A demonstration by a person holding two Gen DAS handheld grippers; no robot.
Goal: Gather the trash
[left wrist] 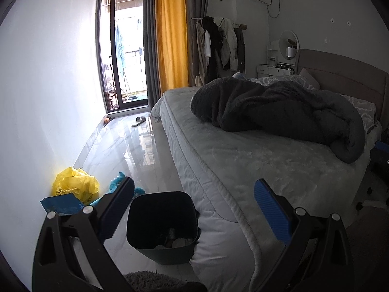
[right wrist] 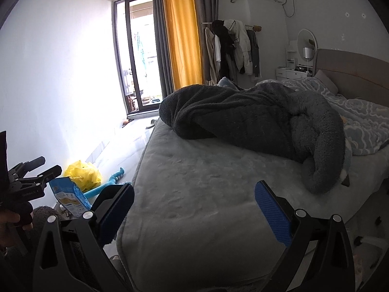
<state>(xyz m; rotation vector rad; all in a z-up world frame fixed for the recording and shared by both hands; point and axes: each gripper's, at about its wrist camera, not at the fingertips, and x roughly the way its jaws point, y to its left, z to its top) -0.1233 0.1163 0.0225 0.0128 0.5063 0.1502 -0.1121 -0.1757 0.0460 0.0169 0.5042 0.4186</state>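
Left gripper (left wrist: 194,209) is hovering above the floor at the foot of the bed, jaws spread wide and holding nothing. Directly between and below the jaws, a dark square plastic trash bin (left wrist: 161,226) is standing upright on the glossy white tiled floor (left wrist: 136,150), touching the bed corner; some pale crumpled scraps are lying at its bottom.

Beyond the left jaw, against the white wall, a crumpled yellow plastic bag (left wrist: 75,185) is sitting on the floor. It is carrying dark print, too small to read. Just in front of it, a blue snack packet (left wrist: 60,204) is lying with its printing illegible in the left wrist view. In the right wrist view the same packet (right wrist: 66,194) is showing a small square code-like mark and pictures on its face; no words are readable. A turquoise toy dinosaur (right wrist: 109,182) is lying on the floor next to both, beyond the left jaw.

Right gripper (right wrist: 194,209) is hanging over the grey quilted mattress (right wrist: 206,182), jaws also spread wide, empty. Ahead of the jaws, a dark grey fleece blanket (right wrist: 255,124) is lying bunched across the bed.

At the left edge of the right wrist view, the left gripper's black body is showing faint white lettering, unreadable.
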